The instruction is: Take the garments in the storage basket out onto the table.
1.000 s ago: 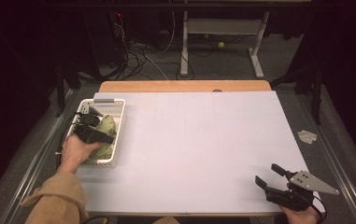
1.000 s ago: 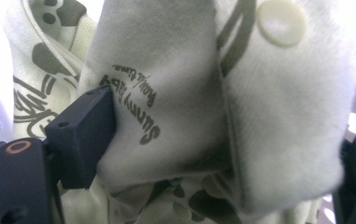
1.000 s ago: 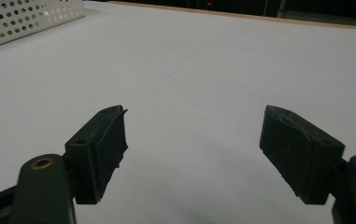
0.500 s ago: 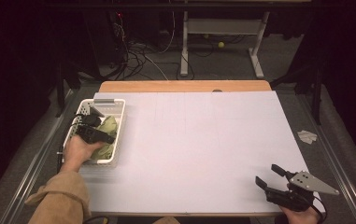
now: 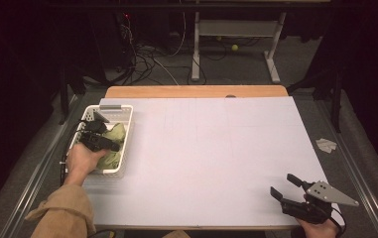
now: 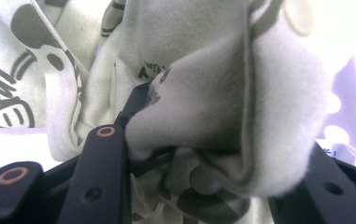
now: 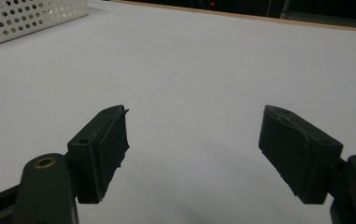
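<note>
A white perforated basket (image 5: 108,171) stands at the table's left edge and holds a pale green printed cloth (image 5: 117,135). My left gripper (image 5: 98,138) reaches down into the basket. Its jaws have just been closing, and in the left gripper view a thick fold of the cloth (image 6: 213,107) sits bunched between them, pressed from both sides by my left gripper (image 6: 227,135). My right gripper (image 5: 284,184) rests low at the table's near right corner, open, with nothing between its jaws. The right gripper view has my right gripper (image 7: 194,140) above bare white table.
The white table top (image 5: 216,148) stretches between the two hands, with a wooden strip (image 5: 196,91) along its far edge. The basket (image 7: 26,18) lies far off in the right gripper view. A crumpled paper (image 5: 326,145) lies on the floor to the right.
The left hand has kept its place in the basket, its gripper settling slightly into the cloth. The right gripper has not moved.
</note>
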`<state>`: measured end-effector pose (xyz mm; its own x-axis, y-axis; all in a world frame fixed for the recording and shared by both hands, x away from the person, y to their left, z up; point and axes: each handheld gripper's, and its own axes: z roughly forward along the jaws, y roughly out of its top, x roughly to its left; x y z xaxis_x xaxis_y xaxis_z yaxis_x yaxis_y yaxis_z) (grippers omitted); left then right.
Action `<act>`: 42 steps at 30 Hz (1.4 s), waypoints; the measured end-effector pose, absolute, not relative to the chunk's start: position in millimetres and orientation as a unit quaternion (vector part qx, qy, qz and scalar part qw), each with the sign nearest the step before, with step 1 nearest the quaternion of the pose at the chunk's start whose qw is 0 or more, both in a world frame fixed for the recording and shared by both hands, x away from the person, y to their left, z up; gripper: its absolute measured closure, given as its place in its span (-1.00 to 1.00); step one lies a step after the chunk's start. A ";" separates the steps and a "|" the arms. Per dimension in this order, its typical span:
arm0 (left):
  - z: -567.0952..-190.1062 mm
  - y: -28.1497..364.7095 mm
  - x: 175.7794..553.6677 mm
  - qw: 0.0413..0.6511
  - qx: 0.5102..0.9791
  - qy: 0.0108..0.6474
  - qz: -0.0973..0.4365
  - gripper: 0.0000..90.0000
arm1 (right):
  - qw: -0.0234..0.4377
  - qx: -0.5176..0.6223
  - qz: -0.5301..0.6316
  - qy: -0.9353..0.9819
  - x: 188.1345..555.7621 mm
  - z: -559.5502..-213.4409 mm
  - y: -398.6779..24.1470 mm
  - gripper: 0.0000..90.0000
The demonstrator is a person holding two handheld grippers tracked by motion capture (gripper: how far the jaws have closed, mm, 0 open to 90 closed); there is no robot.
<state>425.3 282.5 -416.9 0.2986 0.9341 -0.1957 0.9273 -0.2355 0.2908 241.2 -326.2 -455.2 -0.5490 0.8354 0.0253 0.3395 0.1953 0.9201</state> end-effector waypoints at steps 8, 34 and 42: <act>-397.8 288.8 414.2 0.224 0.777 0.587 0.036 0.22 | 0.249 0.403 0.490 0.731 243.8 -455.3 -326.0 -0.45; -326.2 287.9 396.1 0.320 0.764 0.551 0.096 0.22 | 0.249 0.403 0.491 0.731 244.2 -455.4 -326.3 -0.45; -307.9 279.1 395.5 0.344 0.766 0.535 0.099 0.22 | 0.249 0.402 0.490 0.732 244.1 -455.5 -326.2 -0.45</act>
